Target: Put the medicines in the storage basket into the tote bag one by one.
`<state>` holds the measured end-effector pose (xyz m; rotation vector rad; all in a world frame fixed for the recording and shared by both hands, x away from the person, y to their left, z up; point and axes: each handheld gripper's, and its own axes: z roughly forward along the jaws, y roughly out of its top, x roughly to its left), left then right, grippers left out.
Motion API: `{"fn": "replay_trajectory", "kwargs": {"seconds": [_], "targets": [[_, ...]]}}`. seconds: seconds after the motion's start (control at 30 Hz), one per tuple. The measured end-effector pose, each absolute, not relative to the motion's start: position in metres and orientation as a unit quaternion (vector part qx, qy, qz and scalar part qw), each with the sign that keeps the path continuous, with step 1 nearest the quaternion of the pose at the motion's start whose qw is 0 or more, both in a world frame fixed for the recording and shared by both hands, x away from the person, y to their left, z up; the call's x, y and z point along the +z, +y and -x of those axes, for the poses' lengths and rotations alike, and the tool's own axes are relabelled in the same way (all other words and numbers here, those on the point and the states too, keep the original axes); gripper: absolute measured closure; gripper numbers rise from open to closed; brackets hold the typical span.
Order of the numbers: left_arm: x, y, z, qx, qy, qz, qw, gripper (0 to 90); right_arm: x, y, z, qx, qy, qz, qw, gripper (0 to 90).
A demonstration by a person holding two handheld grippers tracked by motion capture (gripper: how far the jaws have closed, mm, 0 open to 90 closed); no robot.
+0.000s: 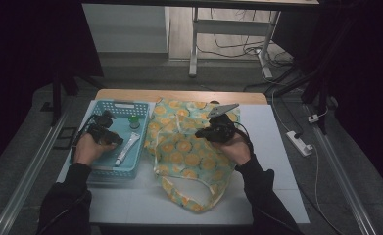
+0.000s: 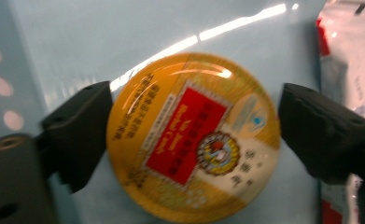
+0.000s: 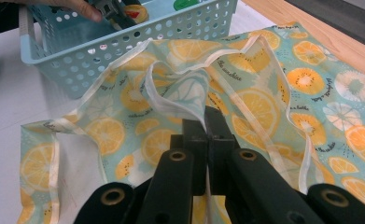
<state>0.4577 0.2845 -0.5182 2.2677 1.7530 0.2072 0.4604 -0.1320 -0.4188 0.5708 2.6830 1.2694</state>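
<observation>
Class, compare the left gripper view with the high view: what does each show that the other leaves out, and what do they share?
Left gripper view: the round yellow tin up close, its red label readable as a label, lying between the left gripper jaws, which flank it on both sides.

High view: the whole table, the orange-print cloth bag, the right gripper on the bag, a green-capped bottle and both forearms.

Both: the blue basket floor, the left gripper, and the white tube beside it.

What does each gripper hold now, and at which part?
The right gripper pinches the fabric bag at its opening edge. The left gripper straddles the round yellow tin in the basket, not yet clamping it.
</observation>
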Motion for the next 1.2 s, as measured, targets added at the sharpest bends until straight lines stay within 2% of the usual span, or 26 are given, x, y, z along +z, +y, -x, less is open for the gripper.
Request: {"fn": "replay_trajectory", "kwargs": {"seconds": [0.2, 1.2], "targets": [[-0.516, 0.284, -0.457, 0.074, 0.609, -0.779, 0.133, 19.8, -0.419, -0.133, -0.461, 0.42, 0.885, -0.189, 0.06, 89.7], [-0.462, 0.273, -0.415, 0.107, 0.535, -0.792, 0.273, 20.0, -0.415, -0.134, -0.46, 0.432, 0.879, -0.193, 0.065, 89.7]]}}
